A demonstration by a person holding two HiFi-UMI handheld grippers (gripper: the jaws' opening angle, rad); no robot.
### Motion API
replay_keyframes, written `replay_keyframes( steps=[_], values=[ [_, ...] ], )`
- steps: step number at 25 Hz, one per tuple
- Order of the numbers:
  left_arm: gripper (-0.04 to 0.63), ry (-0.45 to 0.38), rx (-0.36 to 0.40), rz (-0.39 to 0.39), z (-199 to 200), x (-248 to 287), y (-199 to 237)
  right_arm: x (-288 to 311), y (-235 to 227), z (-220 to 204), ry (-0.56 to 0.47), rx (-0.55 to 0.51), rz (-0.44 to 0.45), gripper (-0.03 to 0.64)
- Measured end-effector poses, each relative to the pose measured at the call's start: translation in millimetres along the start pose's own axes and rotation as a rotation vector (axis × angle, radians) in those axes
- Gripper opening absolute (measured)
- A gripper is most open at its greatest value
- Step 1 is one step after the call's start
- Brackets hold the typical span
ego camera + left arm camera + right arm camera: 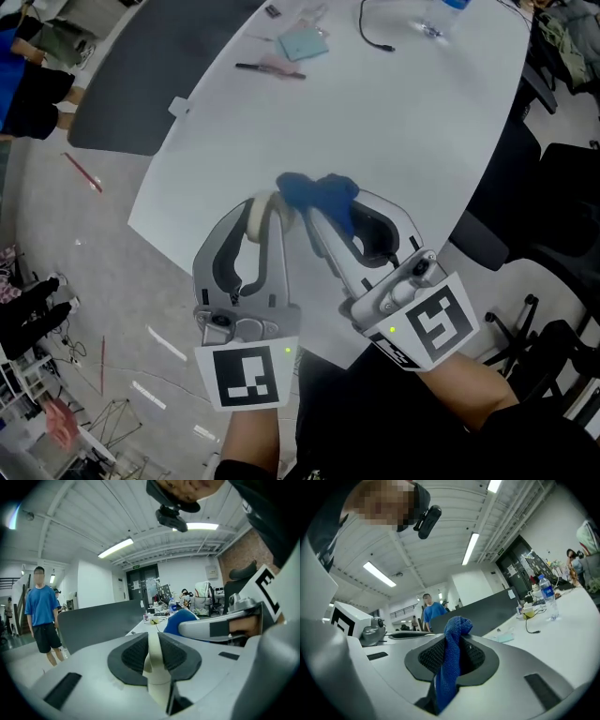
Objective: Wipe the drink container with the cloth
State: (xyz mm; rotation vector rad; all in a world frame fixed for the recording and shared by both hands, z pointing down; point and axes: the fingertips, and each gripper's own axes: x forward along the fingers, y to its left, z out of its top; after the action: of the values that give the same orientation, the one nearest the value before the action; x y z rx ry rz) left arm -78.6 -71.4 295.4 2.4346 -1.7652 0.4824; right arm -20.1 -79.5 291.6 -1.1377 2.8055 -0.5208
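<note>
Both loaded: left tongs (153,651) clamped on the cream cup (158,682), right tongs (451,656) pinching the blue cloth (454,629) beside it, wiping seemingly barely started.

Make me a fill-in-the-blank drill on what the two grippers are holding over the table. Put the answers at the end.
1. The right gripper is shut on a ____ cloth.
2. The left gripper pinches the wall of the drink container, so its jaws are ____ on it.
3. In the head view the cloth lies to the ____ of the drink container.
4. Both grippers hang over a ____ table.
Missing words: blue; shut; right; white.
</note>
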Motion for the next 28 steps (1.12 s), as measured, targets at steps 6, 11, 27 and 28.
replay_keyframes(
  steps=[6, 11, 27, 28],
  values=[
    [0.052, -0.014, -0.009, -0.015, 0, -4, -3, 10, -4, -46, 0.016, 0.219, -0.001, 0.057],
    [0.052, -0.018, -0.03, -0.038, -2, -3, -1, 14, -27, -109, 0.157, 0.322, -0.062, 0.057],
    [0.059, 0.005, 0.149, -0.347, 0, -3, -11, 10, -34, -58, 0.227, 0.07, -0.041, 0.057],
    [0.074, 0.004, 0.137, -0.331, 1, -3, -10, 13, -31, -49, 0.216, 0.064, -0.02, 0.057]
  ],
)
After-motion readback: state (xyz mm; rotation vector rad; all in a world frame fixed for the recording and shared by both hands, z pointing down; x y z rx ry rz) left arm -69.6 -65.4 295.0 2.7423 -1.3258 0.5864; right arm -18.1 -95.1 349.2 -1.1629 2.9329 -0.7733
